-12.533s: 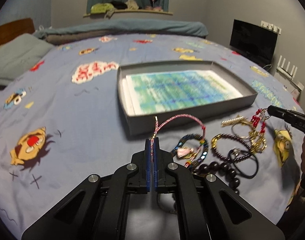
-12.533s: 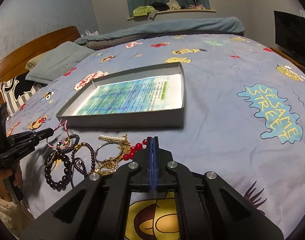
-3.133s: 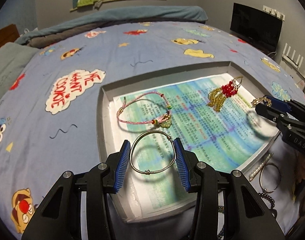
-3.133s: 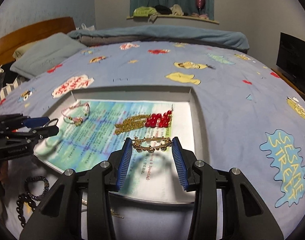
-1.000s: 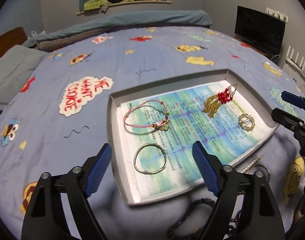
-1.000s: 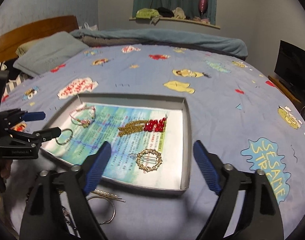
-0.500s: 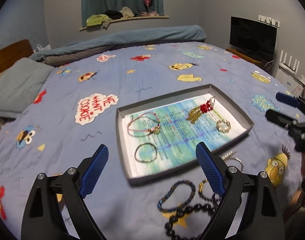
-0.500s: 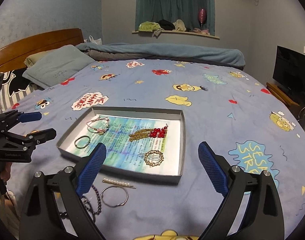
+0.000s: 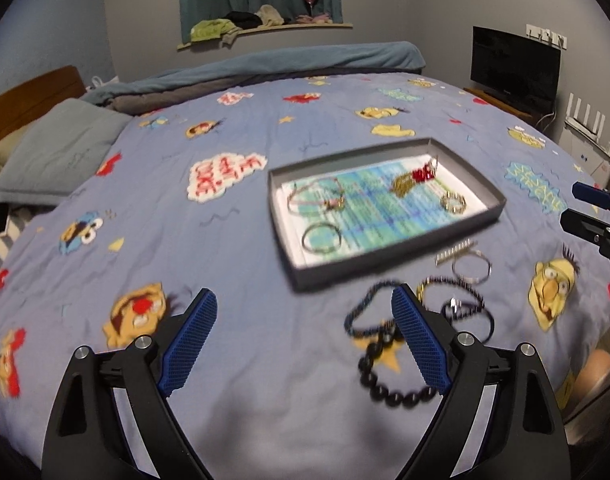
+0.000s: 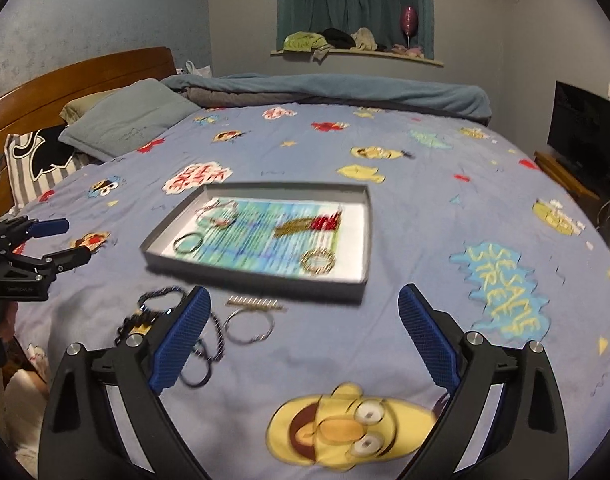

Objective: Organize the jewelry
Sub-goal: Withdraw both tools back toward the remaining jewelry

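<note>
A grey tray lies on the bed. In it are a pink cord bracelet, a silver bangle, a gold and red tassel piece and a gold ring brooch. Loose jewelry lies in front of the tray: a dark beaded bracelet, a black bead strand, a silver hoop and a pearl hairpin. My left gripper and right gripper are both open and empty, held back above the bed.
The bed has a blue cartoon-print cover. A pillow and wooden headboard are at the left. A black TV stands at the right. A folded blanket lies along the far side.
Both grippers have pulled further back from the tray, staying open. The tray looks smaller and more loose jewelry in front of it has come into view.
</note>
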The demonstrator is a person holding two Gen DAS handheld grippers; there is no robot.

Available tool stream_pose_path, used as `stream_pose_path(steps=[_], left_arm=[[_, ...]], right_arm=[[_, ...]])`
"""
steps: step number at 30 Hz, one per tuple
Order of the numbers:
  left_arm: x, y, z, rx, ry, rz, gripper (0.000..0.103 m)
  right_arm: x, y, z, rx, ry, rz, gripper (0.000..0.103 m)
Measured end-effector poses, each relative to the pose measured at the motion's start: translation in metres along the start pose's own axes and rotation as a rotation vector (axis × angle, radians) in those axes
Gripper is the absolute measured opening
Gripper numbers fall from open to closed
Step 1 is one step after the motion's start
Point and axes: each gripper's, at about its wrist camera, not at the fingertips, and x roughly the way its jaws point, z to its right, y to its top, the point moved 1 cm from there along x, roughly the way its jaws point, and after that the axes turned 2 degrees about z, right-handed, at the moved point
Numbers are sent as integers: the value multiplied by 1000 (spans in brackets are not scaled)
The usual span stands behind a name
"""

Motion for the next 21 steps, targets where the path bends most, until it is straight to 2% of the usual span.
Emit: stream_pose_path(steps=[7,18,21], left_arm=[[10,-38,2,-68,-33,-33,89],[27,-63,14,-98,-58,-42,89],[31,-67,17,-102,-71,-35,87]], right_arm=[[11,-33,-24,14,17,-47,94],[29,-63,-47,-17,17,-63,93],[35,-70,-49,-5,18,-61,82]])
